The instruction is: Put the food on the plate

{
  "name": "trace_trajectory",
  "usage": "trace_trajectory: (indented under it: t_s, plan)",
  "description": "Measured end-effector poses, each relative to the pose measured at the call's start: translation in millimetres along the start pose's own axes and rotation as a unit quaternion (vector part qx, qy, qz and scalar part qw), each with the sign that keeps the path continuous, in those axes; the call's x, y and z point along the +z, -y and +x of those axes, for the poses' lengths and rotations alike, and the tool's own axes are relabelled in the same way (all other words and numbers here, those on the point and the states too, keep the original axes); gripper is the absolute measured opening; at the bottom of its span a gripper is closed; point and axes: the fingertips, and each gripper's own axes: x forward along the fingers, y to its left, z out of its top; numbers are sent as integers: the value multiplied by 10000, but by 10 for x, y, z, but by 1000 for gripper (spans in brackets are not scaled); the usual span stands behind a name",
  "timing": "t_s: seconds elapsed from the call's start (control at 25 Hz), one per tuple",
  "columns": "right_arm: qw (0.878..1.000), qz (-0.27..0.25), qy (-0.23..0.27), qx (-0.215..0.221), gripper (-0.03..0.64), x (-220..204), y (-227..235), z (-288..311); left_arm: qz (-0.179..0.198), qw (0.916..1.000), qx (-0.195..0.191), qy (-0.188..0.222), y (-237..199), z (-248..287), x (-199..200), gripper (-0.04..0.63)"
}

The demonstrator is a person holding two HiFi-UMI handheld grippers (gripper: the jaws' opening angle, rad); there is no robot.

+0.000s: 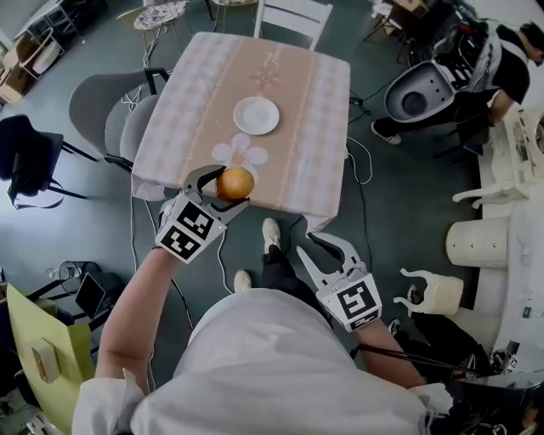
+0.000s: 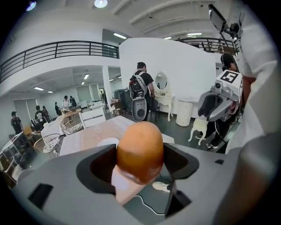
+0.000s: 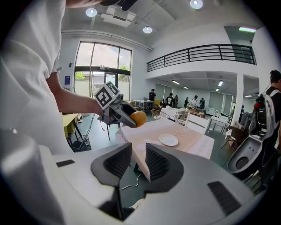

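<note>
The left gripper (image 1: 223,189) has its fingers clenched on the food (image 1: 235,183), a round orange-brown piece gripped at its two sides, with its top standing out beyond the fingertips; in the head view it shows over the near edge of the counter (image 1: 314,127), toward the near left corner, just beside a pale flower print (image 1: 240,154) on the checked cloth; whether it touches the cloth cannot be told. The white plate (image 1: 256,115) sits near the middle of the counter, bare, well apart from the food and further from the person. The right gripper (image 1: 308,245) is off the counter, beyond its near right corner and over the grey floor (image 1: 399,195); its fingers are released and stand apart with nothing between them. A white chair (image 1: 293,17) stands at the far edge; a grey chair (image 1: 102,106) stands at the left edge.
</note>
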Motion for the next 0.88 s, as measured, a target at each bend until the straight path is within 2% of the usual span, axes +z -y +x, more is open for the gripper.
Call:
trace_trajectory:
  t_s: [0.24, 0.4, 0.68, 0.88]
  plan:
    - [9998, 9, 104, 142, 107, 187, 822, 348, -89, 9970, 206, -744, -825, 936, -22, 347]
    - [9997, 149, 84, 176, 107, 160, 1283, 437, 99, 9910, 200, -1317, -1264, 1567, -48, 347]
    - [9982, 586, -105, 109, 107, -75, 1947, 538, 396, 9707, 70, -2371, -1747, 2413, -330, 347]
    - [9970, 733, -227, 47, 107, -179, 2296, 602, 650, 9564, -66, -2847, -1906, 2760, -538, 347]
